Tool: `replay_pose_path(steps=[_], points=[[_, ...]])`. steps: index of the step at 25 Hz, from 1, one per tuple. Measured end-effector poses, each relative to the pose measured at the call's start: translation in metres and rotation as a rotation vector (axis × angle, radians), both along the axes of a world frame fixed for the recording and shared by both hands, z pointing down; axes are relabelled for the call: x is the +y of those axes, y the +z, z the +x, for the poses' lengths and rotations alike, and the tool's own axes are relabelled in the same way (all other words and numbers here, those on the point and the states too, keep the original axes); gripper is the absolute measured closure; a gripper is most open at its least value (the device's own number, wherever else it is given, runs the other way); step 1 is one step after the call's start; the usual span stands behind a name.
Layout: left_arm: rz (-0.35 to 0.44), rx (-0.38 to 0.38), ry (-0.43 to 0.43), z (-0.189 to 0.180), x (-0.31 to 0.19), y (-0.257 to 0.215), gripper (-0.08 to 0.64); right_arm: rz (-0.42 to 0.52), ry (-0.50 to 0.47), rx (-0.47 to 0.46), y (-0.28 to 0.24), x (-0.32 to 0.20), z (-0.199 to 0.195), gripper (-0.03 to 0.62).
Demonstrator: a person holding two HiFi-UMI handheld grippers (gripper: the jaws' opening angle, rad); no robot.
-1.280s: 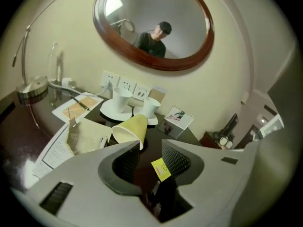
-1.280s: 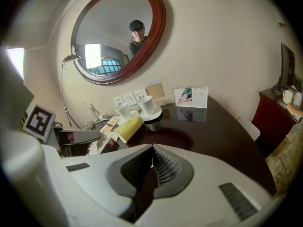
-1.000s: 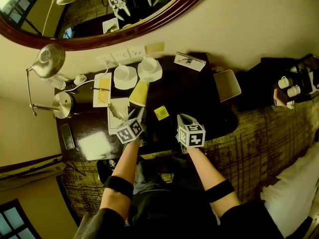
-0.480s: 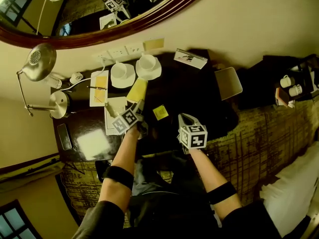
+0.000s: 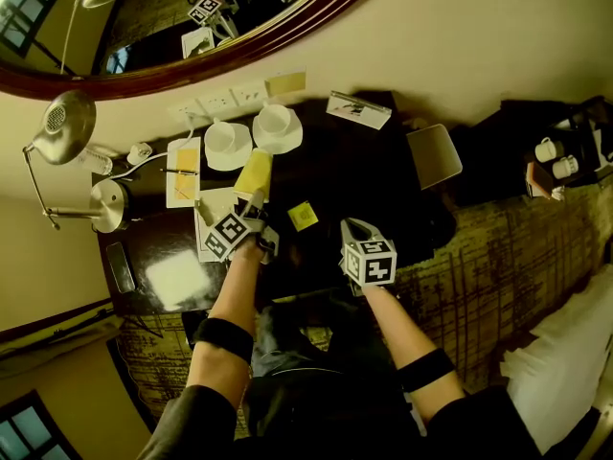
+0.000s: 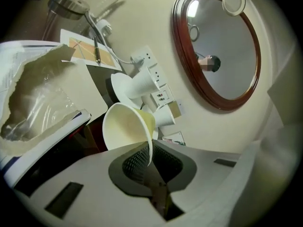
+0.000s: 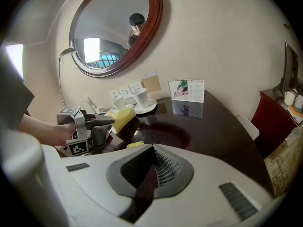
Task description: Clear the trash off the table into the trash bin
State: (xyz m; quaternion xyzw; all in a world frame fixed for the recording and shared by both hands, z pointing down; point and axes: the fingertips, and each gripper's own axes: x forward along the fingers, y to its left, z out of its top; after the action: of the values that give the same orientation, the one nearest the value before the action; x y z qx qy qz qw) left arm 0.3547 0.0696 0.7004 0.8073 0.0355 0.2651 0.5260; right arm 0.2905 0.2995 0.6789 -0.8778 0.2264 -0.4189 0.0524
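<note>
Here, dark table (image 5: 375,182) below oval mirror (image 5: 144,27)

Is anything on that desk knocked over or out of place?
Yes. The yellow paper cup lies tipped on its side on the dark table, while two white cups stand upright on saucers behind it. The left gripper has just closed its jaws on the rim. A crumpled clear wrapper lies beside it.

You're in what looks like a hotel room: an oval red-brown wood-framed wall mirror (image 7: 116,30), two white ceramic cups (image 5: 276,121) on saucers (image 5: 299,138) on a dark polished table (image 5: 354,175), patterned carpet (image 5: 498,257), white bedding (image 5: 570,372).
</note>
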Motion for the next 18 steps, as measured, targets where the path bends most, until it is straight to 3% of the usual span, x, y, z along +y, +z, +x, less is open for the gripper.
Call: replay_pose_path(steps=[7, 18], points=[[-0.067, 0.037, -0.034, 0.001, 0.000, -0.011, 0.549, 0.012, -0.007, 0.002, -0.006, -0.006, -0.001, 0.592], [-0.095, 0.067, -0.077, -0.025, -0.010, -0.049, 0.549, 0.031, -0.057, 0.027, -0.014, -0.024, 0.000, 0.592]])
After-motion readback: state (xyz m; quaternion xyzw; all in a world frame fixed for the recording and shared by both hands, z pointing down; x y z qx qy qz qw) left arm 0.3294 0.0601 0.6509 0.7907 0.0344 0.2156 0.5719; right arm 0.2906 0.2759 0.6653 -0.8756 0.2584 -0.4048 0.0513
